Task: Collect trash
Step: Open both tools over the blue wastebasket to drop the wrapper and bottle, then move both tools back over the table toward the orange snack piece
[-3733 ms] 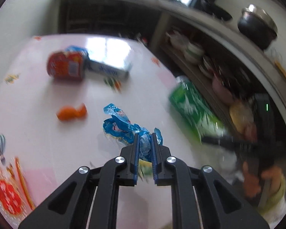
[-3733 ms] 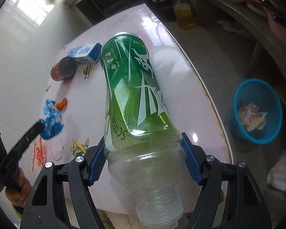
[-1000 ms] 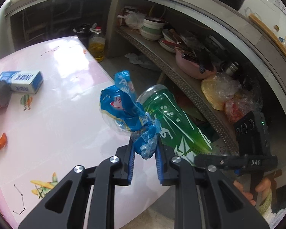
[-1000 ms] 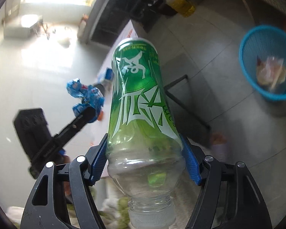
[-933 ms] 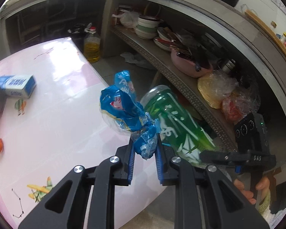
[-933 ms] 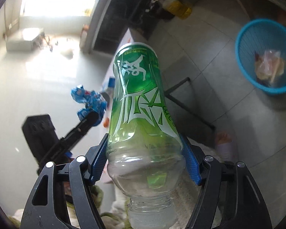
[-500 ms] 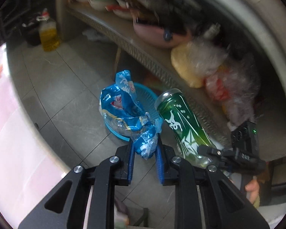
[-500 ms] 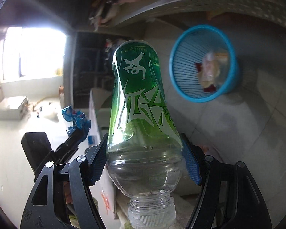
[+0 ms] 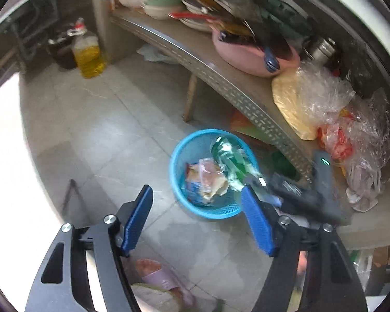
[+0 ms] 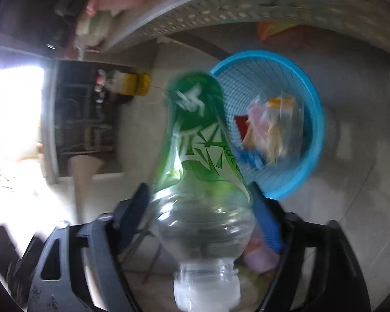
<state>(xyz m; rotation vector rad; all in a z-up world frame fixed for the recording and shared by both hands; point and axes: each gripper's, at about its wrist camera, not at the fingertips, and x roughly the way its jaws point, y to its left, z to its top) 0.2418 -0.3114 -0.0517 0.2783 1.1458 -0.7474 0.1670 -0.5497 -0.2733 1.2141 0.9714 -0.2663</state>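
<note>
Below both cameras, on grey floor tiles, stands one blue basket, near a metal shelf.

Going left to right in the left wrist view: one yellow oil jug at ten o'clock, with one dark jar just beside it; the basket a little right of centre, holding a heap of crumpled wrappers, too tangled to count; one green bottle tilted over the basket's two o'clock rim; the right gripper at three o'clock, blurred. On the shelf sit one pink basin and several plastic bags. At six o'clock one foot in a pink slipper shows.

The left gripper has its jaws opening, wide apart, with nothing between them. A second ago they pinched a blue wrapper; now a blue scrap lies in the basket at its seven o'clock side.

In the right wrist view the bottle fills the centre, cap toward the camera, its base pointing to twelve o'clock at the basket's rim. The right gripper's jaws are opening; the bottle is between them, and blur hides whether the pads touch it. Half a second ago the pads pressed its shoulders and the basket looked farther off.
</note>
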